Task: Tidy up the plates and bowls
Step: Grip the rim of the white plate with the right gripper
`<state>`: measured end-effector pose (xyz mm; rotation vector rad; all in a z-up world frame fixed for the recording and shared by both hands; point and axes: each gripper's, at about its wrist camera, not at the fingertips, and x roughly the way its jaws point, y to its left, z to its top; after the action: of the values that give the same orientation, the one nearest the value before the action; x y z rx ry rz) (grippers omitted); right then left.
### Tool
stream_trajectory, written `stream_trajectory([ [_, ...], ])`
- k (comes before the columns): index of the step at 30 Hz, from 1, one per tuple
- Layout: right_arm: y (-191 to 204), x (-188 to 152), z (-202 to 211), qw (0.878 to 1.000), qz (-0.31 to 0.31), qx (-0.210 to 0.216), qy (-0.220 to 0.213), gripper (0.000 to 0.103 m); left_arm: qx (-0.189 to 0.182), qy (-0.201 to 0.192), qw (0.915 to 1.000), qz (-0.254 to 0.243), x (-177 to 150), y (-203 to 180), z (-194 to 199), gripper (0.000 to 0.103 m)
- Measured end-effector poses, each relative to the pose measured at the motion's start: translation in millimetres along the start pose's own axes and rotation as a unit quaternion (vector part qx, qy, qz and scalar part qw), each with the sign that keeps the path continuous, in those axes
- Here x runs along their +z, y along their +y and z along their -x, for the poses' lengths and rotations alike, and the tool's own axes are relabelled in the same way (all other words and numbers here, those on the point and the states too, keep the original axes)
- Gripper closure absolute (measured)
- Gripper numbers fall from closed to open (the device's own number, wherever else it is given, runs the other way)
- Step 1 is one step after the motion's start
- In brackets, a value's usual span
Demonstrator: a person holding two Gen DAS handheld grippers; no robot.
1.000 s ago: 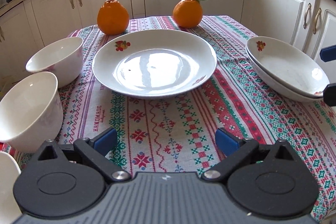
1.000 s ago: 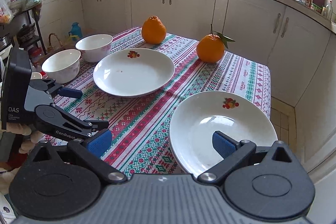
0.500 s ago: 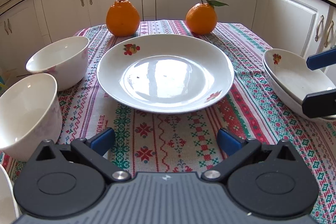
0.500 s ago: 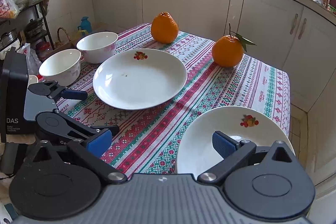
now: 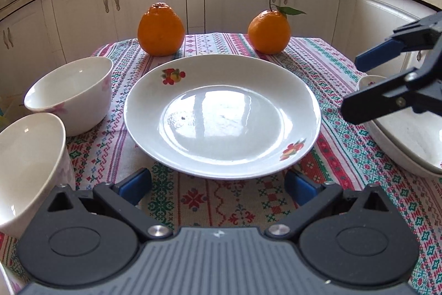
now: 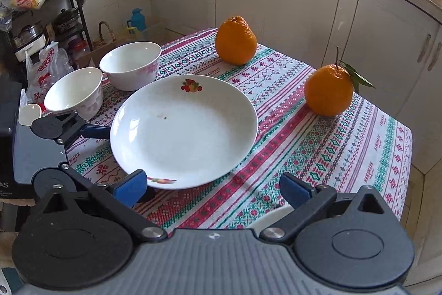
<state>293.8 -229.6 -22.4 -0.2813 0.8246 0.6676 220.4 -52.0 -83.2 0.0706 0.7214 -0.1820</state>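
Right now the plate is lying flat mid-table, its near rim sitting just beyond and between the left gripper's spread fingers. Right gripper, also spread and empty, is hovering off to the right over the stacked plates, so left looks nearer.

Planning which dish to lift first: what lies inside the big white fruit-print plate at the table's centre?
The big white fruit-print plate holds only a tiny dark speck. The tablecloth beneath it is covered.
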Motion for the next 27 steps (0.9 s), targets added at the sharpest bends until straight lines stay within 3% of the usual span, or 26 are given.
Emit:
stream_trajectory([
  [15, -33, 75, -81, 0.995, 0.044, 0.087, 0.036, 0.000, -0.007, -0.003, 0.9999, -0.012, 4, 3, -3, 0.003],
  [27, -48, 96, -130, 0.986, 0.038, 0.150, 0.065, 0.021, -0.016, -0.001, 0.9998, -0.015, 5, 4, -3, 0.008],
])
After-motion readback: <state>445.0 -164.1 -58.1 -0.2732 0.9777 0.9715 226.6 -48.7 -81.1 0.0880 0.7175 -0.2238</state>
